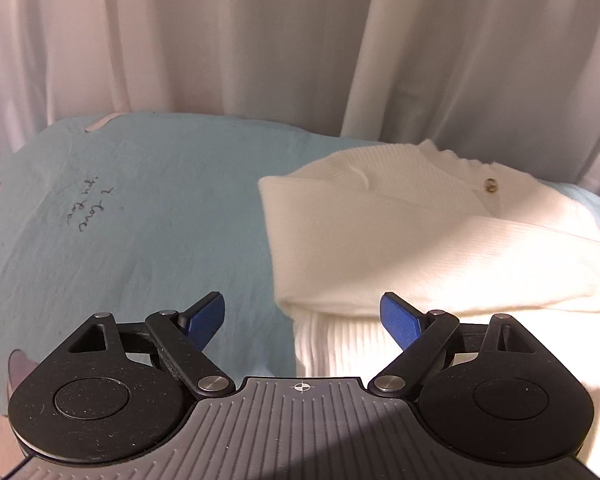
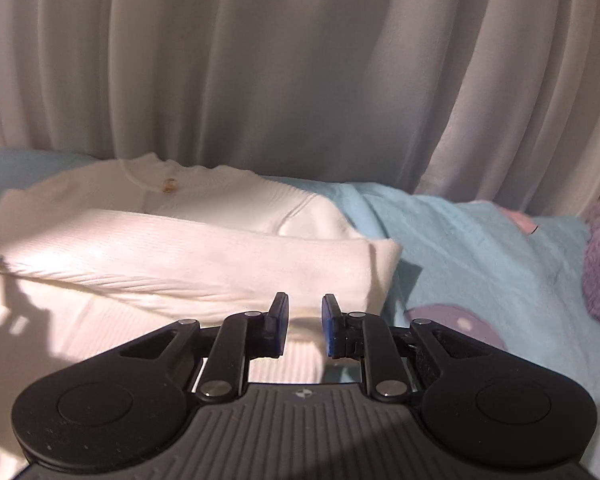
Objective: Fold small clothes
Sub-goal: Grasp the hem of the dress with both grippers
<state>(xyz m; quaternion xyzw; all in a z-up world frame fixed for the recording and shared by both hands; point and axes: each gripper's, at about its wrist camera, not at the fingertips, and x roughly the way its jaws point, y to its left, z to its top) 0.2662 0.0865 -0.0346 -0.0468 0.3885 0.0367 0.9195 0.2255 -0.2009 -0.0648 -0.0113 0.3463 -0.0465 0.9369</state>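
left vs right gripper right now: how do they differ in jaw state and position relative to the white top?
The left gripper has its jaws spread wide, while the right gripper has its jaws narrowed to a small gap. The left gripper straddles the white top's left edge, one finger over the blue sheet; the right gripper sits at the top's lower right corner, white fabric showing between its pads. A firm pinch cannot be confirmed. Both have blue pads and point toward the curtain.

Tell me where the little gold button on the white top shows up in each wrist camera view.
Left wrist: the gold button sits upper right, near the neckline of the white top.
Right wrist: the gold button sits upper left, on the white top.
Shared landmark: the folded-over sleeve band just below the button.
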